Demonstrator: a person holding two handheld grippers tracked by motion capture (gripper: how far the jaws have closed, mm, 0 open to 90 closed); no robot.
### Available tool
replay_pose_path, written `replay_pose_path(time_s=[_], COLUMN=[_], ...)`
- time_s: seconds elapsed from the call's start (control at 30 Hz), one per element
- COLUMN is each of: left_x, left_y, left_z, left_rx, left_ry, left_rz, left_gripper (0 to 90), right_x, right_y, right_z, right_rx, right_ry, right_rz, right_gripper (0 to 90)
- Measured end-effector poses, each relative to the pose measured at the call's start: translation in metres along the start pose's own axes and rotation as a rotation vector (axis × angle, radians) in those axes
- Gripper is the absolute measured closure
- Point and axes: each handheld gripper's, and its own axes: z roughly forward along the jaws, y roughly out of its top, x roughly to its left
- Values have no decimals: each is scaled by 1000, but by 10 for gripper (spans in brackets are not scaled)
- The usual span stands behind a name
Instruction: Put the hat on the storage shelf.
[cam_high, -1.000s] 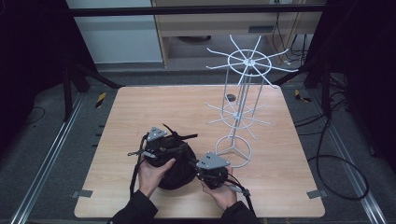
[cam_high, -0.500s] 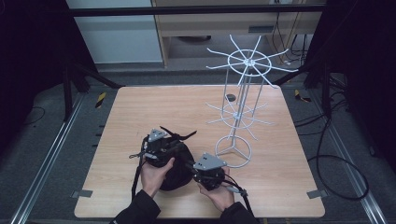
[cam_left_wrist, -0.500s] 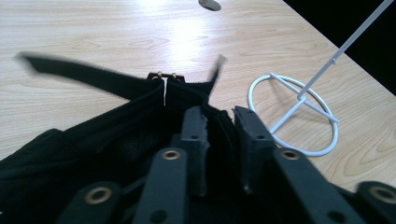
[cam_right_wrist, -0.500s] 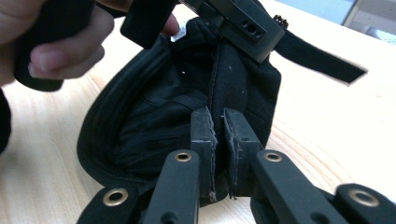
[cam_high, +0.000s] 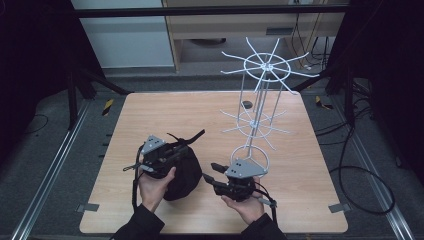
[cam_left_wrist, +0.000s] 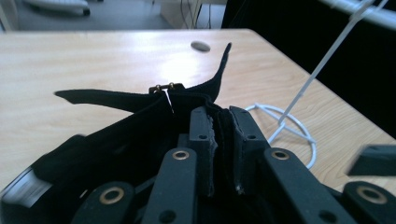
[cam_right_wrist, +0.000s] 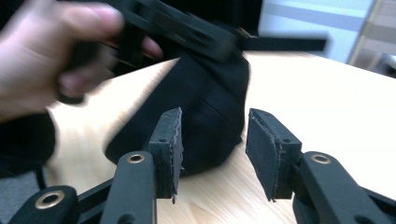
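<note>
Left gripper (cam_high: 176, 152): jaws have just been closing and now pinch black fabric of the cap (cam_high: 182, 172) near its strap; in the left gripper view the pads (cam_left_wrist: 205, 140) meet on the cloth with only its thickness between them. A second ago those jaws stood wide above the cap.

Right gripper (cam_high: 212, 172): jaws have just been opening; now about half apart, nothing between them. The right gripper view shows the gap clear, with the cap (cam_right_wrist: 205, 107) just beyond the pads (cam_right_wrist: 170, 140). In the earlier pictures this gripper sat close against the cap's right side with jaws narrow; now it is drawn back a little to the right, tips near the cap but apart from it.

Cap: black, lower left-centre of the surface (cam_high: 300, 165), under the left hand (cam_high: 155, 185), its bulk touching the wood. Strap end (cam_left_wrist: 224, 65) sticks up; a small brass buckle (cam_left_wrist: 163, 87) shows beside it. The cap looks lifted slightly on its upper edge against a second ago.

White wire rack (cam_high: 255, 120): right of the cap, unmoved, its ring base just behind the right gripper.

Small dark disc (cam_high: 246, 104) on the far surface, same place.

Writing: no brand or label readable on cap, grippers or rack.
</note>
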Motion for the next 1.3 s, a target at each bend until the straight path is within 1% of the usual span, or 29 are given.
replay_pose_path(time_s=[0.13, 0.17, 0.2, 0.23, 0.27, 0.33, 0.4, 0.53, 0.63, 0.67, 0.7, 0.73, 0.77, 0.83, 0.9, 0.93, 1.0, 1.1, 1.2, 1.23, 1.3], left_x=[-3, -4, -4, -6, -7, -11, -15, -22, -25, -25, -26, -26, -26, -25, -24, -20, -16, -7, -1, 7, 15], left_y=[9, 11, 11, 13, 14, 15, 14, 9, 6, 5, 5, 5, 5, 5, 5, 5, 4, -2, -8, -13, -18], left_z=[-18, -21, -21, -27, -29, -33, -34, -30, -25, -23, -23, -22, -22, -23, -25, -28, -33, -38, -40, -45, -50], left_rx=[-62, -73, -73, -93, -102, -110, -112, -94, -85, -80, -78, -77, -74, -75, -79, -88, -93, -86, -79, -68, -65], left_ry=[-34, -40, -40, -59, -67, -86, -94, -115, -126, -132, -135, -136, -141, -140, -141, -144, -141, -125, -112, -97, -80], left_rz=[15, 21, 21, 29, 30, 38, 52, 73, 80, 81, 83, 83, 84, 90, 88, 82, 82, 85, 83, 79, 70], left_gripper=[803, 804, 804, 805, 805, 805, 805, 806, 806, 806, 806, 807, 806, 806, 804, 802, 798, 791, 787, 785, 784], right_x=[-8, -9, -8, -7, -6, -2, 0, 5, 7, 8, 8, 9, 9, 9, 9, 8, 8, 11, 15, 20, 25], right_y=[-8, -10, -12, -13, -13, -13, -13, -11, -11, -12, -13, -13, -14, -14, -11, -10, -6, 1, 4, 7, 10], right_z=[1, 3, 5, 7, 9, 12, 14, 16, 19, 20, 21, 23, 23, 23, 20, 18, 14, 12, 15, 20, 26], right_rx=[29, 41, 50, 56, 60, 62, 55, 34, 42, 51, 59, 66, 75, 79, 79, 74, 62, 66, 81, 103, 116], right_ry=[-19, -18, -14, -7, 0, 11, 20, 46, 73, 83, 90, 93, 103, 93, 73, 63, 48, 35, 35, 40, 48], right_rz=[16, 14, 9, 7, 0, -10, -19, -28, -37, -40, -41, -42, -43, -48, -63, -72, -79, -105, -118, -134, -141], right_gripper=[543, 539, 533, 528, 523, 505, 483, 481, 607, 699, 753, 835, 878, 896, 899, 899, 898, 898, 898, 897, 896])
